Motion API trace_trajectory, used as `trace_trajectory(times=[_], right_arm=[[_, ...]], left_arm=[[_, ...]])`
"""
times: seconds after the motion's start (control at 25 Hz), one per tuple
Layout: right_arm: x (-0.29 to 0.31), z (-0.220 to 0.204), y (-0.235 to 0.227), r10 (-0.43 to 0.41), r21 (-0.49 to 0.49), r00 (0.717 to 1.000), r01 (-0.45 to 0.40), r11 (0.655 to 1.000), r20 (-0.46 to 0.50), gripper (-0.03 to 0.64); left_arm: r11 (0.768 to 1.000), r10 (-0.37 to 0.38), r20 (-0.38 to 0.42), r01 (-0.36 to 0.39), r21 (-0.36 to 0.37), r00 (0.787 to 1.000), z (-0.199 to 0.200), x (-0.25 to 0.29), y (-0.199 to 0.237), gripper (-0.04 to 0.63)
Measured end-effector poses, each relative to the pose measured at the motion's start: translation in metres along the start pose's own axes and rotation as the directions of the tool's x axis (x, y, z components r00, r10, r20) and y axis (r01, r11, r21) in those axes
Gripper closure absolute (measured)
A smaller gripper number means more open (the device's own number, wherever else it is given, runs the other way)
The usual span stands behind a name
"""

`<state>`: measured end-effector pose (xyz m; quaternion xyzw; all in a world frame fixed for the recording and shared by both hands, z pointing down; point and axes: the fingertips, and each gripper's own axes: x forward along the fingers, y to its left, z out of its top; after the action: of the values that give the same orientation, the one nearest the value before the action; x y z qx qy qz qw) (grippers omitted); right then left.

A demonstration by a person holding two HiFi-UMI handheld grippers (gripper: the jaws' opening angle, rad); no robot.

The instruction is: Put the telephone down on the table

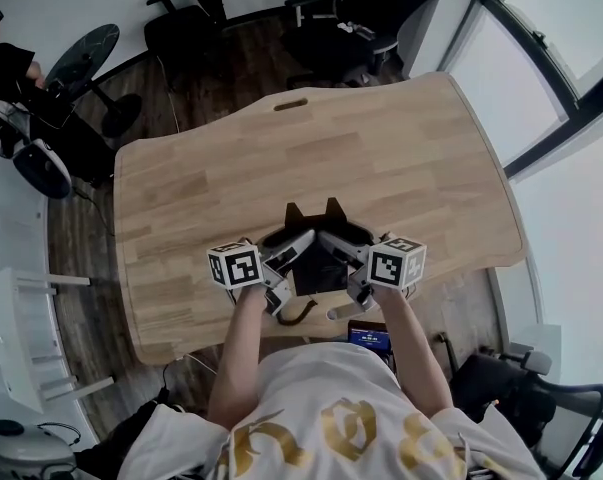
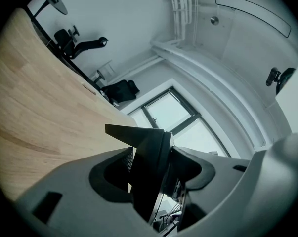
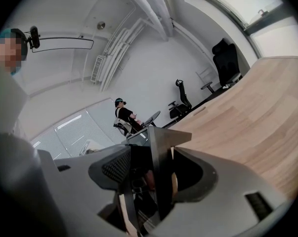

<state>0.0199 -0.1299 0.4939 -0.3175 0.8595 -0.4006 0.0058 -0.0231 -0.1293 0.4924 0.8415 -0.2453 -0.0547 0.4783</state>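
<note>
Held the telephone (image 1: 317, 260) over the near edge of the desk (image 1: 381, 148), seemingly not yet resting on the wood. Clamped its one side in the left claw (image 1: 289, 253), its other in the right claw (image 1: 345, 253). Judged the setting-down and both releases as still left to do.

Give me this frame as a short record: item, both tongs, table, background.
item: black telephone, gripped between both tongs
left tongs: shut on the telephone's left side
right tongs: shut on its right side
place: at the near edge of the wooden table; whether it touches the wood cannot be told
background: office chairs beyond the far edge, another person at far left
</note>
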Motion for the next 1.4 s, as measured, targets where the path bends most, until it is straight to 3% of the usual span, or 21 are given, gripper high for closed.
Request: trace_trajectory(times=[1.4], right_arm=[[0.055, -0.026, -0.073, 0.011, 0.117, 0.991, 0.006, 0.993, -0.137, 0.379]], left_arm=[[0.99, 0.069, -0.035, -0.073, -0.121, 0.997, -0.004, 0.024, 0.089, 0.365]])
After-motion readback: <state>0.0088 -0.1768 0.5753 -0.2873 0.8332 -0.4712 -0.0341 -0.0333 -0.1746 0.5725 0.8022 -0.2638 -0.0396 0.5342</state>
